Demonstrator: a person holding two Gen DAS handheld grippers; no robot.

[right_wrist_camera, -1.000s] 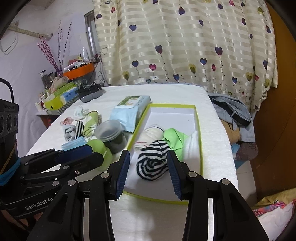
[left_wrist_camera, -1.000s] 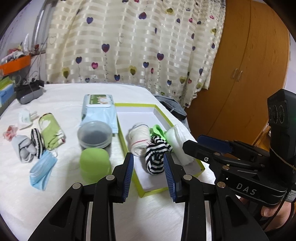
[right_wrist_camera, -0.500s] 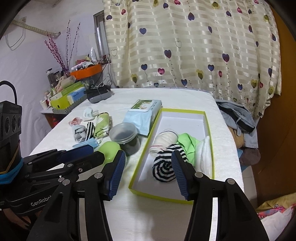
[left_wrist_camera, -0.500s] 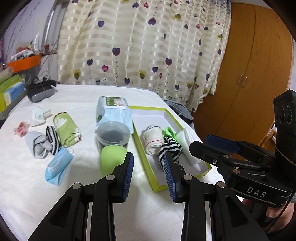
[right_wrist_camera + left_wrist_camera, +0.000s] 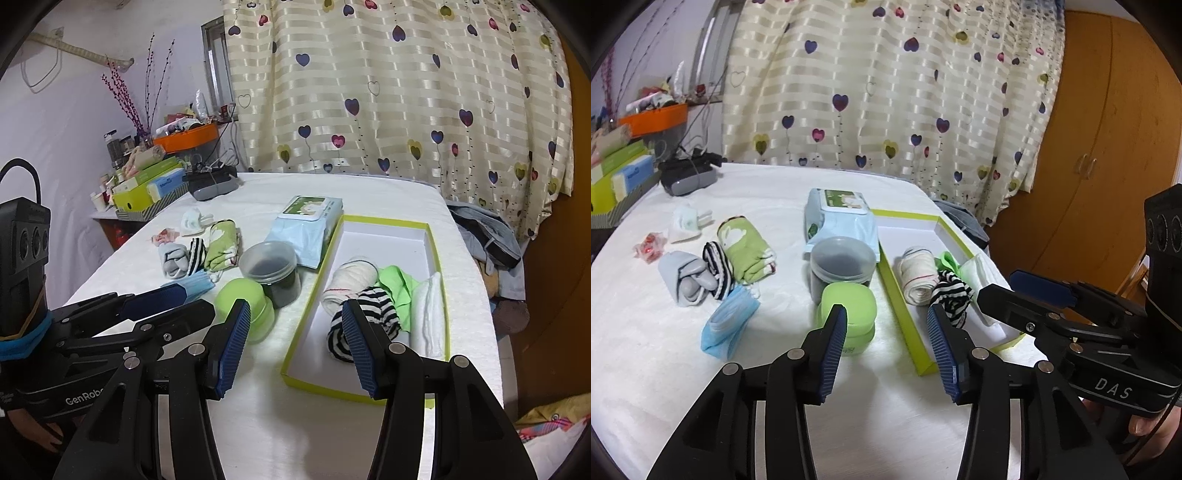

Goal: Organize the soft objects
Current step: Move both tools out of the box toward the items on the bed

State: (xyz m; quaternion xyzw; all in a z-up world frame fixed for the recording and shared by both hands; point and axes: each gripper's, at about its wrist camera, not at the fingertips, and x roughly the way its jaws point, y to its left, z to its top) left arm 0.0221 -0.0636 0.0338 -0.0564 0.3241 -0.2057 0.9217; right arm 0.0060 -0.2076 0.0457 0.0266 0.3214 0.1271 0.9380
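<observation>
Two grippers up front, both empty. Our left gripper has its jaws opening, nothing between the pads, hovering above the white tablecloth. Our right gripper sits wide, also holding nothing.

Just past the left pads we see a green jar, with a grey lidded tub touching it behind. Left of those: a folded blue face mask, then a grey sock roll, a striped roll and a green patterned roll bunched together on the cloth.

Right side: the green-edged box holds a black-and-white striped sock nearest us, a cream roll behind it, a green cloth and a white folded cloth against the right wall.

Farther back we get a wipes pack touching the box's left edge, then the heart-print curtain.
</observation>
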